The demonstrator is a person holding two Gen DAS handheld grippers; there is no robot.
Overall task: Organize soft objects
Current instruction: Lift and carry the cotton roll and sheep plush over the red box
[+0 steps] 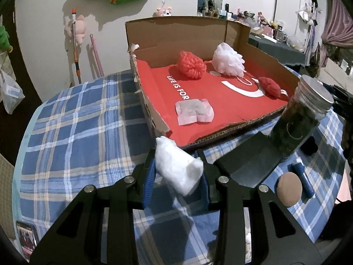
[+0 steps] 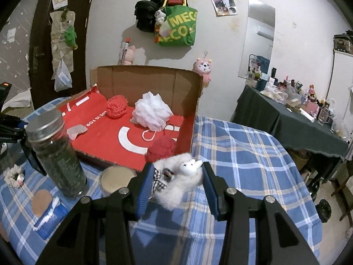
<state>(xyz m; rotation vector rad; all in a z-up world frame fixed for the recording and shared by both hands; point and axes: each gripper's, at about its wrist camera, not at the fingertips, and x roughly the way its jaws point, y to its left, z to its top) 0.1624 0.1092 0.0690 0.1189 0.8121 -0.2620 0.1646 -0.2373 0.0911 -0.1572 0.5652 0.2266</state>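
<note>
Where the left tongs (image 1: 177,177) meet, the blue pads clamp 1 white cotton wad (image 1: 179,167), tilted and held clear above the checked cloth (image 1: 77,132) of the worktop. Right tongs (image 2: 177,185): pads pressed on either side of 1 fluffy white plush (image 2: 183,181) with a small bunny face and a checked bow, also held above the cloth.

Just beyond both: 1 open cardboard tray (image 1: 176,33) with a red printed floor, back wall upright. Contents:
- 1 red mesh puff (image 1: 191,65), near the back
- 1 white mesh puff (image 1: 228,59), beside it
- 1 small red knitted piece (image 1: 271,88), near the tray's right side
- 1 flat pale pink pad (image 1: 195,111), near the front edge

Beside the tray on the cloth: 1 tall glass jar (image 2: 57,152) with metal lid and dark contents, upright; 1 round tan disc (image 2: 42,202); 1 frilled scrunchie (image 2: 14,175) at the far left of the right wrist view.
</note>
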